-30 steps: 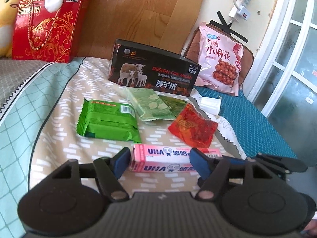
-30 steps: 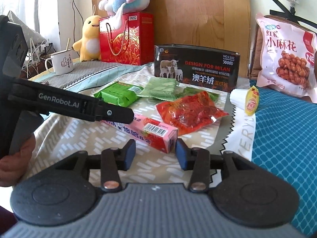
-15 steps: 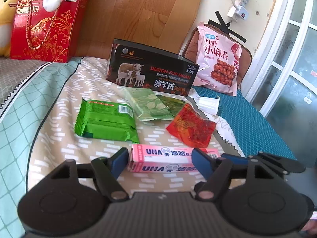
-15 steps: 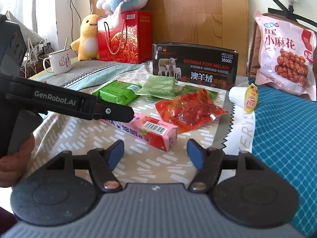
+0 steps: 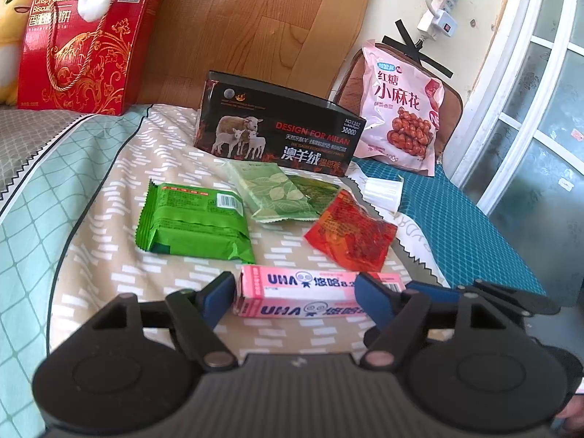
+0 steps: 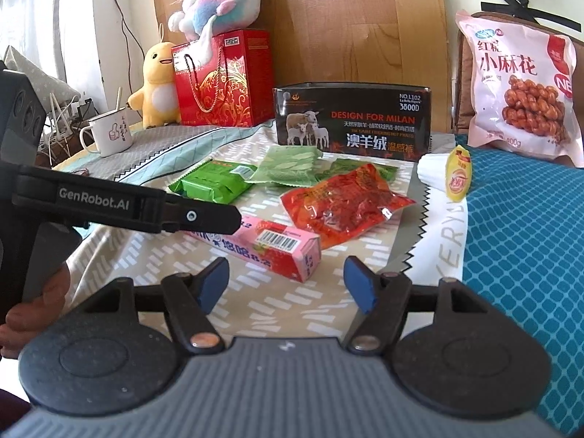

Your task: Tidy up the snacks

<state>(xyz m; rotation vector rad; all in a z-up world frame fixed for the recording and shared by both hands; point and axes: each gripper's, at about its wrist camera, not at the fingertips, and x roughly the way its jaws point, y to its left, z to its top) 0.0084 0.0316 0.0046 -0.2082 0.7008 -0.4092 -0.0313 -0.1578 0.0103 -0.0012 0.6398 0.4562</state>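
A pink UHA candy box (image 5: 310, 294) lies on the patterned cloth between the pads of my left gripper (image 5: 295, 292), which is open around it. It also shows in the right wrist view (image 6: 277, 248). My right gripper (image 6: 288, 281) is open and empty just in front of the box's near end. Behind lie a green biscuit pack (image 5: 193, 224), a pale green leaf packet (image 5: 277, 191), a red snack packet (image 5: 352, 237) and a small yellow packet (image 6: 460, 177).
A black sheep-print box (image 5: 281, 135) stands behind the snacks. A pink bag of twists (image 5: 401, 116) leans at the back right. A red gift box (image 5: 80, 47), plush toys and a white mug (image 6: 109, 133) stand at the back left.
My right gripper has opened wide and drawn back slightly from the pink box. My left gripper stays open around the box, with little movement.
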